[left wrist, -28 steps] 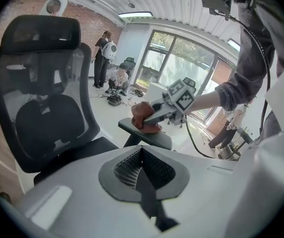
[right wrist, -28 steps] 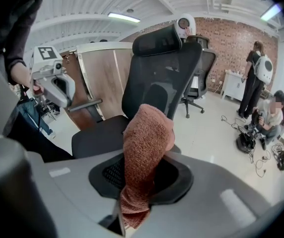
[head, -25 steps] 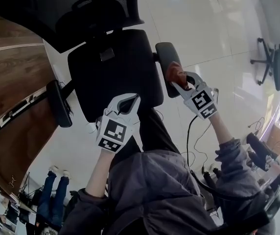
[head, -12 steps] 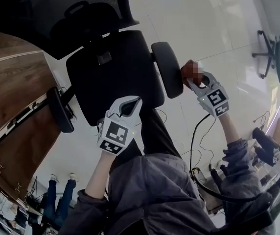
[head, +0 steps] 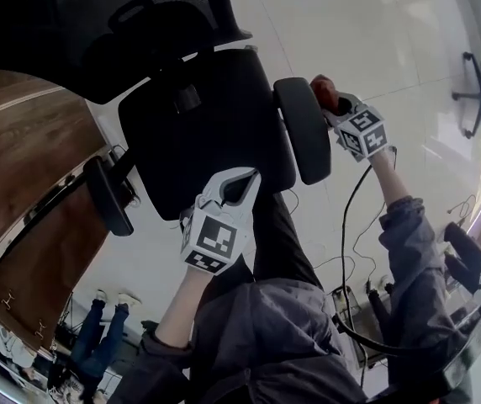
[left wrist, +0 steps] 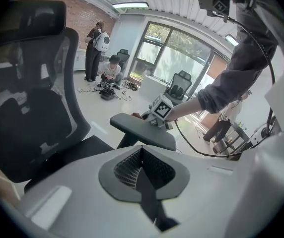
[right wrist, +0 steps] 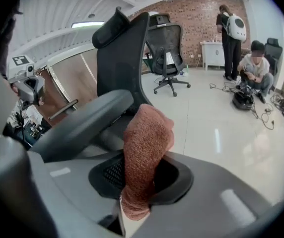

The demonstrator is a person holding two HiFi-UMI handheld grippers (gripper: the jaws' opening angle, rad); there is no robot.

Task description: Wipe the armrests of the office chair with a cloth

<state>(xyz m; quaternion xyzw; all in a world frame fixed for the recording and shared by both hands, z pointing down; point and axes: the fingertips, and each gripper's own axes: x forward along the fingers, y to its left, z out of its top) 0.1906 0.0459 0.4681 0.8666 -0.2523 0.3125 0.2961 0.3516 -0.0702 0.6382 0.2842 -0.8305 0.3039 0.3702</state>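
The office chair [head: 198, 116] stands in front of the person on a glossy floor [head: 375, 23], its seat facing them. It probably rolls or swivels under a hard push, so light strokes suit it. The armrest on the person's right [head: 302, 129] is a long, smooth, firm pad. The armrest on the left [head: 108, 196] sits well apart from both tools. The left gripper [head: 234, 183] hovers over the front of the seat, with its jaws pressed together on nothing. The right gripper [head: 335, 103] is at the far end of the right pad, and its jaws pinch the cloth [right wrist: 147, 143]. This is a reddish-brown knitted rag, soft, light and floppy, which rises from the jaws in a bunched fold. Its top lies against or just beside the pad's outer edge, though contact cannot be confirmed. Such fabric likely drags well on the pad but slips out easily, so a deep grip near its middle seems wisest.
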